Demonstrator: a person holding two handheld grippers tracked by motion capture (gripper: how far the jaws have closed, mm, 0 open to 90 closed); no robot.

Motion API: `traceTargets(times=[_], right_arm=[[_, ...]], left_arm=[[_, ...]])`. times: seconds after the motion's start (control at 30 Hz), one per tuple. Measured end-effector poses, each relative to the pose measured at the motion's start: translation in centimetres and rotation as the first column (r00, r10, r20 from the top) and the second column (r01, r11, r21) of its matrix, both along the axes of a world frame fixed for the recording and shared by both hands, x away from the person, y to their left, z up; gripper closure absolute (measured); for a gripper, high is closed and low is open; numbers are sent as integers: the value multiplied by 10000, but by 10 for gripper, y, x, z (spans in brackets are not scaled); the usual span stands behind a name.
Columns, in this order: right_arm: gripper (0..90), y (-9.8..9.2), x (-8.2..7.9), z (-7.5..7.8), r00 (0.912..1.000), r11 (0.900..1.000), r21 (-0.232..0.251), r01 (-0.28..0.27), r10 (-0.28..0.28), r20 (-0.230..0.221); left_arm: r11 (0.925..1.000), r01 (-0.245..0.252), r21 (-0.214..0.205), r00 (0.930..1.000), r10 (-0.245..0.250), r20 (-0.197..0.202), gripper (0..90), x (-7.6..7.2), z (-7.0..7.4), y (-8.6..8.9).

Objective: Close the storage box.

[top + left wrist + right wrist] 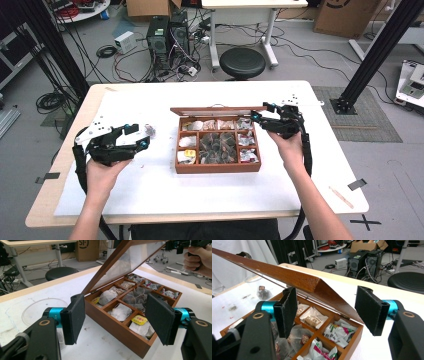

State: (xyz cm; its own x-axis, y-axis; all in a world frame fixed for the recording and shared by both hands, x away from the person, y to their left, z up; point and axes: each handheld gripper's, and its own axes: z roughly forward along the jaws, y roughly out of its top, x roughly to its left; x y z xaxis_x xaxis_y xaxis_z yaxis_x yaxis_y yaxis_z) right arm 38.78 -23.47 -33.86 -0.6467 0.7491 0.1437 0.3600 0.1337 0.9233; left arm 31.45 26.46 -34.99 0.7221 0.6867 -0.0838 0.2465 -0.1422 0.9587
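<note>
White sheeting covers the counter [150, 190], with a black stool and computer towers on the floor beyond it. At the middle sits the tea box [218, 168], a wooden tray of compartments filled with tea bags and sachets. Its lid [287, 275] is raised partway on the far hinge, slanting over the rear compartments.

My right gripper [259, 119] is up at the lid's right front corner, jaws wide, with the wooden edge running between them; I cannot tell whether a pad touches it. My left gripper [145, 141] hovers well to the left of the box, jaws wide and empty, pointed at the near left compartments. A small wrapped item [150, 131] lies on the counter just past it.

I judge the opening half done: the lid is up but not laid fully back. Picking a tea bag [121, 312] from the box is still to come, and nothing has been grasped yet.
</note>
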Motion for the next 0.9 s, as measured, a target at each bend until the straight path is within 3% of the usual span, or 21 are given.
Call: traceTargets(times=[0.5, 0.9], right_arm=[[349, -5, -17, -14, 9985, 9966, -620, -546, 542, -93], [330, -6, -30, -26, 9963, 9965, -723, -425, 368, -780]], left_arm=[[10000, 18, 31, 10000, -18, -18, 328, 0, -1, -2], [10000, 24, 33, 10000, -24, -18, 328, 0, -1, -3]])
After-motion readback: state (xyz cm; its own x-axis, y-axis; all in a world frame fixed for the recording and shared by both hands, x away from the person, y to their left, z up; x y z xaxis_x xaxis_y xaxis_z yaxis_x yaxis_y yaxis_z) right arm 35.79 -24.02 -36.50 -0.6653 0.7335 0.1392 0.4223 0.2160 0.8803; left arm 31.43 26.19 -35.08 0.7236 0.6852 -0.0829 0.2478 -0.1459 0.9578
